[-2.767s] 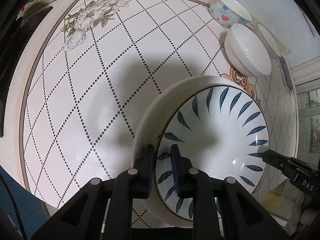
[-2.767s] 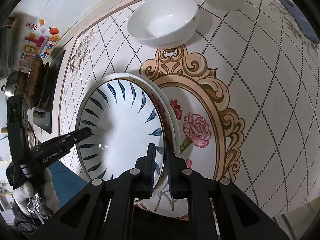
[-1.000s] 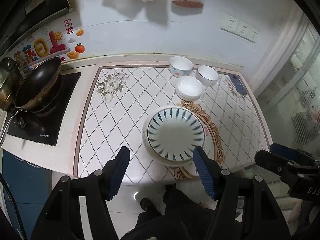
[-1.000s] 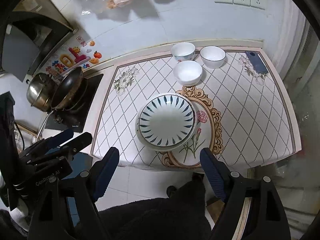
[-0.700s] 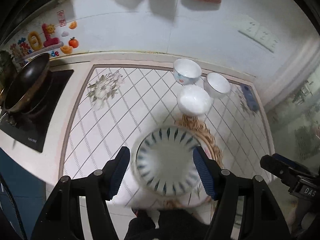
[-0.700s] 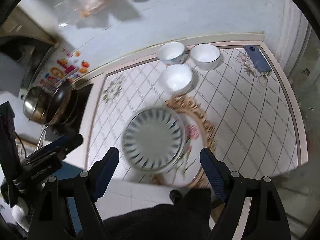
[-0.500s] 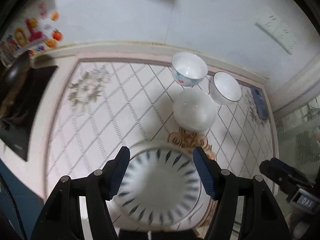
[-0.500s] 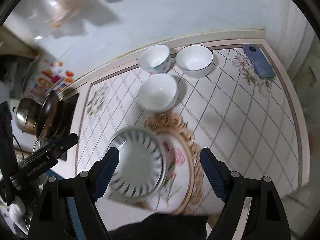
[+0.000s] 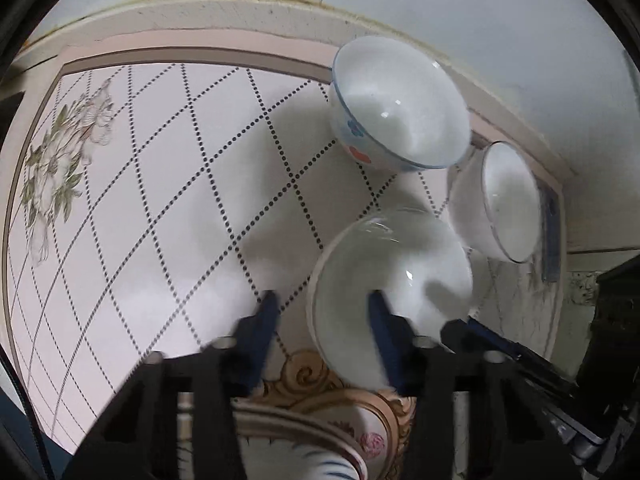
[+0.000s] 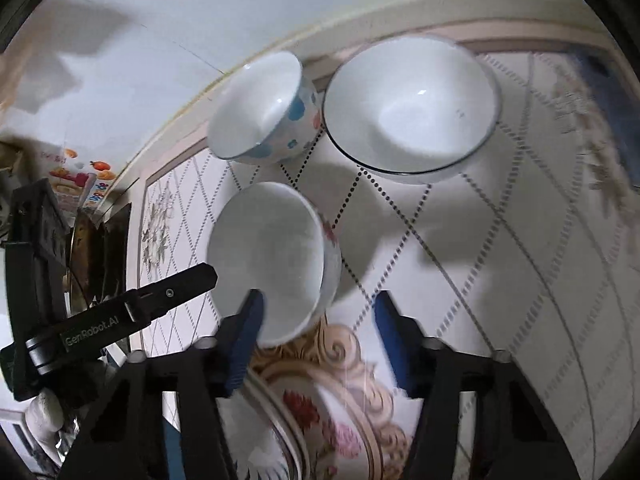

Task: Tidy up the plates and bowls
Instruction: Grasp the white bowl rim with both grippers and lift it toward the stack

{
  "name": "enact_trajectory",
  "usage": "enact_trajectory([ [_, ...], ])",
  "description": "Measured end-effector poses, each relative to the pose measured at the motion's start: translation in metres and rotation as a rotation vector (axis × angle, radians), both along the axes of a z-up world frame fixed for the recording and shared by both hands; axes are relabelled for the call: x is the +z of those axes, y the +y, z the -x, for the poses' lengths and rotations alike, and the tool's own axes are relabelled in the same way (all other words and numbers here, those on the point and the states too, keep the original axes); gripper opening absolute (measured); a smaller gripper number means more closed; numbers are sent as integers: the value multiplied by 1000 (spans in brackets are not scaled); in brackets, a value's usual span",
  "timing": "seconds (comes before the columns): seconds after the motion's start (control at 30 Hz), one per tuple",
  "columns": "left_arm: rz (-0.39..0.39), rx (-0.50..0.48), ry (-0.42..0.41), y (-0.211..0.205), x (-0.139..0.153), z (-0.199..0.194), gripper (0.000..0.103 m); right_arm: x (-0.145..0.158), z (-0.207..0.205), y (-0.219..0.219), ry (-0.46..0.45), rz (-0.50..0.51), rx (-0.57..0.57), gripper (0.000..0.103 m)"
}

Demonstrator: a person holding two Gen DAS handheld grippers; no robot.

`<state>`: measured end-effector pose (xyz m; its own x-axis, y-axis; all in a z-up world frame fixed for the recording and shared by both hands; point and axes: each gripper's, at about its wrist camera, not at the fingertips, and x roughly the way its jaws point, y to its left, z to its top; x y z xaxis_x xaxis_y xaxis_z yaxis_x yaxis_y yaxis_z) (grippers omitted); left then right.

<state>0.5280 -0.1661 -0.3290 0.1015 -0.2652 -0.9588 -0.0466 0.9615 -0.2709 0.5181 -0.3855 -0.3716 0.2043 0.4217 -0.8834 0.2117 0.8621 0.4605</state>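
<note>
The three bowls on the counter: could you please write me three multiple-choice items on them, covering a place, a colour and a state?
1. Where is the plain white bowl?
A. nearest the grippers
B. against the wall
C. on the stove

2. What colour is the rim line of the wide bowl?
A. red
B. dark
C. gold

3. How does the left gripper stand?
A. shut on a bowl
B. open, jaws either side of the plain bowl's near rim
C. out of view

Answers: A, it sits in front of the dotted bowl; B, a thin dark line shows; B, its jaws are spread apart.
</note>
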Motion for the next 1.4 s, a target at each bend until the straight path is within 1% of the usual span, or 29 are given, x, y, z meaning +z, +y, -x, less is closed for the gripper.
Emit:
enact_trajectory([
  [0.07, -24, -20, -1, -6, -5, -2, 19, -14, -7, 2, 20, -16, -2, 21],
  [0.1, -37, -27, -5, -8, -5, -2, 19, -19, -10, 2, 24, -5, 2, 16],
  [0.13, -57, -35, -23, -11, -5, 1, 19, -20, -11, 3, 18, -1, 4, 16],
  [0.23, -81, -49, -39, -17, -3, 7, 18, -19, -12, 5, 1, 9, 17, 16],
  [0.37, -80, -66, -55, -27, 3, 19, 18, -12, -6, 2, -7, 18, 25, 16],
  [0.47, -68, -91, -61, -38, 10, 41, 18, -2, 7, -4, -14, 26, 37, 16],
  [0.63, -44, -157, -59, -64, 19, 90, 18, 16, 53, -23, 0, 40, 44, 16],
  [0.83, -23, -228, -43, -91, 20, 136, 18, 27, 115, -45, 28, 43, 14, 16],
  [0.87, -23, -235, -40, -95, 20, 134, 18, 27, 123, -48, 33, 42, 8, 16],
  [0.93, -29, -261, -31, -105, 16, 145, 18, 27, 140, -56, 38, 43, -11, 16],
  [0.97, -31, -270, -24, -110, 14, 142, 18, 25, 146, -60, 42, 43, -19, 16],
  [1.1, -49, -306, -11, -122, 4, 148, 18, 15, 167, -73, 69, 31, -53, 16],
  [1.23, -69, -337, -2, -132, -4, 148, 18, 7, 179, -80, 89, 24, -73, 16],
  [1.4, -84, -354, -5, -136, -5, 150, 18, 2, 189, -86, 100, 10, -92, 16],
])
